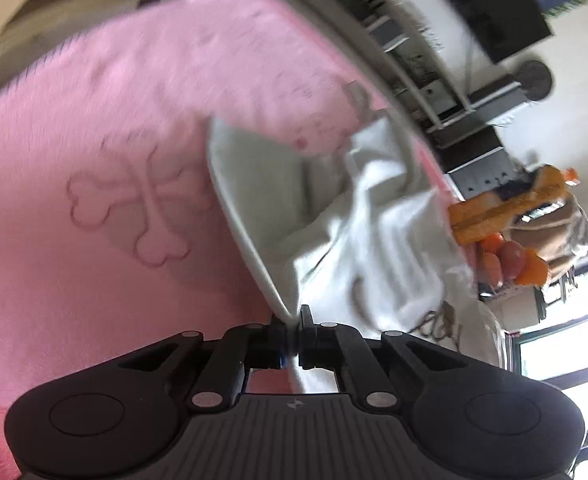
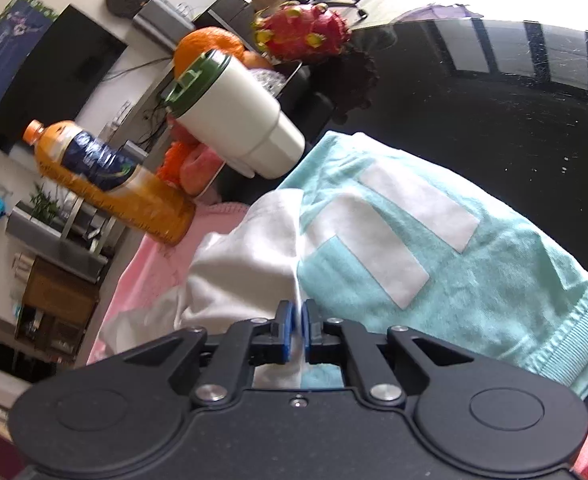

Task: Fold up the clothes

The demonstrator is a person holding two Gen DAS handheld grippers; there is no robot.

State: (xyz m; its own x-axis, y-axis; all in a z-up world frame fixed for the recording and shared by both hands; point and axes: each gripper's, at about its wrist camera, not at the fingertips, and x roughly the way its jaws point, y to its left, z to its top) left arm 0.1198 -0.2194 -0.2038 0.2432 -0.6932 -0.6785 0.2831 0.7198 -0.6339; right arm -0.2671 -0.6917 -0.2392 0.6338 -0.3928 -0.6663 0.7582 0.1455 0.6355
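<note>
White-and-turquoise garment (image 2: 374, 240) bunched over a pink blanket (image 1: 93, 140), left gripper (image 1: 294, 320) pinched tight on its white edge, right gripper (image 2: 298, 320) clamped on the white-turquoise seam, cream tumbler (image 2: 233, 120), orange drink bottle (image 2: 105, 176) and dragon fruit (image 2: 302, 36) just beyond on the black table (image 2: 494, 120).

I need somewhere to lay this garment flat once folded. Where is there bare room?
The dark glossy tabletop beyond the teal-and-white garment is bare. The pink blanket beside the white cloth is open too. It is crowded around the tumbler, juice bottle and fruit.
</note>
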